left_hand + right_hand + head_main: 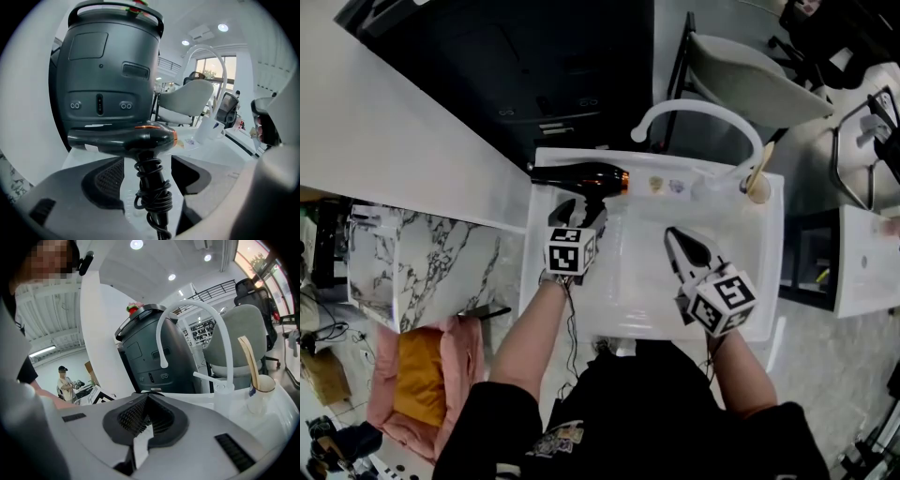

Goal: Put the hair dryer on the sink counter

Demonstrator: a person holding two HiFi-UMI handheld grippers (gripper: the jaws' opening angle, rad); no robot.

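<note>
The black hair dryer point(581, 176) with an orange ring lies across the back left ledge of the white sink point(769, 281). Its handle points toward the basin. My left gripper point(578, 214) is just in front of it and open. In the left gripper view the cord-wrapped handle point(152, 187) stands between the wide-apart pads point(105, 180), and neither pad touches it. My right gripper point(686, 249) hovers over the basin at the right. Its jaws are shut with nothing between them, as the right gripper view point(146, 401) also shows.
A white arched faucet point(698, 117) rises from the sink's back edge. A cup with a wooden stick point(757, 183) stands at the back right, and small items point(666, 186) lie on the ledge. A dark grey bin point(110, 70) is behind the sink, a grey chair point(750, 80) beyond, and a marble counter point(422, 262) to the left.
</note>
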